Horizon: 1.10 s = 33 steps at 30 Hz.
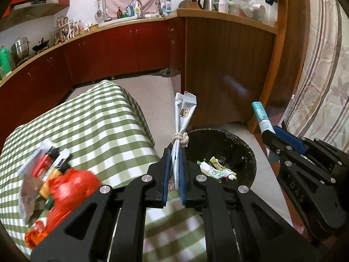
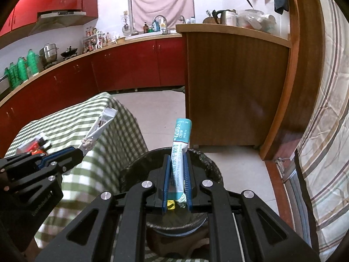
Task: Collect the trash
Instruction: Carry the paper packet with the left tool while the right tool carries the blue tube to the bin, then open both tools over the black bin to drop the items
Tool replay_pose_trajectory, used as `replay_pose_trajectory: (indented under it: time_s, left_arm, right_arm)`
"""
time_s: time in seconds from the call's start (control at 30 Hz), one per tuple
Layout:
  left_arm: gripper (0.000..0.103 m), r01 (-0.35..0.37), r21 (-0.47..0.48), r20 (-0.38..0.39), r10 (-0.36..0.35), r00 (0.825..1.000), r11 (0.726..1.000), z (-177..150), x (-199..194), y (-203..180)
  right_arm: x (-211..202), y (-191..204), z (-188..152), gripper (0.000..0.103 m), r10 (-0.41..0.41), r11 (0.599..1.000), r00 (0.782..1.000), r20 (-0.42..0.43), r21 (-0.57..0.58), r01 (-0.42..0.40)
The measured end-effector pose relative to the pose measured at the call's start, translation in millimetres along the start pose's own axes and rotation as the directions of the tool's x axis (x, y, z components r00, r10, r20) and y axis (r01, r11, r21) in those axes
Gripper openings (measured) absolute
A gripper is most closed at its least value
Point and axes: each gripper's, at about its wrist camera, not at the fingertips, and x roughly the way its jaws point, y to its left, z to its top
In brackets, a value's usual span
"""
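Two grippers, each clamped on a piece of trash; left gripper [image 1: 173, 152] grasps a bundle of sachets [image 1: 182, 118], pale grey and white, tied round the middle with a knot of string [image 1: 180, 138], the bundle standing upright between the blue pads [image 1: 166, 170] and held above the near edge of the bin [image 1: 246, 150]; right gripper [image 2: 177, 159] grasps a teal-and-white sachet [image 2: 181, 150], printed with probiotic freeze-dried powder lettering, upright between its fingers and directly over the bin's opening; bin, round, lined with a black bag, stands on the tiled floor [image 1: 152, 87] just beside the table's right edge; inside it, crumpled green-and-white wrappers [image 1: 214, 170] and other small scraps; table [image 1: 91, 118], covered with a green-and-white checked cloth that hangs over its right edge; on the table near its left edge, a red plastic bag [image 1: 69, 187], blurred, touching a heap of mixed wrappers [image 1: 41, 163]; one long red-fronted kitchen counter [image 1: 109, 48] behind the table along the wall, with sink, bottles and pots on it; brown wooden cabinet [image 1: 226, 65] behind the bin, a kettle [image 1: 208, 1] on top.
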Motion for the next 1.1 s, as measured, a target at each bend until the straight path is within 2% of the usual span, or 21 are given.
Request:
replay_pose_trajectory:
  time_s: [0.13,0.23,0.27,0.3,0.37,0.47,0.8,1.1]
  left_arm:
    - [0.011,0.0,0.001,-0.041,0.0,0.999,1.0,8.8,23.0,-8.1]
    - [0.013,-0.004,-0.016,-0.066,0.003,0.998,1.0,11.9,34.1,-9.0]
    - [0.016,0.0,-0.021,-0.072,-0.002,0.997,1.0,12.3,35.5,-9.0]
    - [0.025,0.002,-0.026,-0.073,-0.004,0.997,1.0,12.1,36.4,-7.6]
    - [0.036,0.002,-0.038,-0.064,-0.004,0.998,0.999,12.1,35.0,-5.1]
    - [0.036,-0.009,-0.036,-0.057,0.007,0.998,0.999,9.3,28.8,-1.2]
    - [0.037,-0.037,-0.08,-0.05,0.033,0.998,0.996,-21.9,-28.4,42.0]
    - [0.041,-0.143,-0.121,-0.07,0.135,0.988,0.982,-70.0,-83.4,100.3]
  right_arm:
    - [16.4,-8.8,1.7,0.016,0.009,1.0,1.0,-0.014,0.016,-0.009]
    - [24.5,-12.7,2.7,0.028,0.004,1.0,1.0,-0.025,0.023,-0.003]
    - [24.8,-13.4,2.6,0.031,0.003,1.0,1.0,-0.023,0.028,-0.002]
    - [24.9,-13.3,2.2,0.033,0.003,1.0,1.0,-0.021,0.03,-0.002]
    - [24.6,-11.9,1.6,0.034,-0.004,1.0,1.0,-0.023,0.026,0.004]
    - [20.6,-9.6,0.4,0.036,-0.007,0.999,1.0,-0.026,0.037,0.008]
    - [-14.7,22.6,-14.3,0.041,0.015,0.999,0.999,-0.04,0.045,-0.013]
    - [-42.9,79.6,-37.3,0.041,0.102,0.995,0.993,-0.066,-0.009,-0.103]
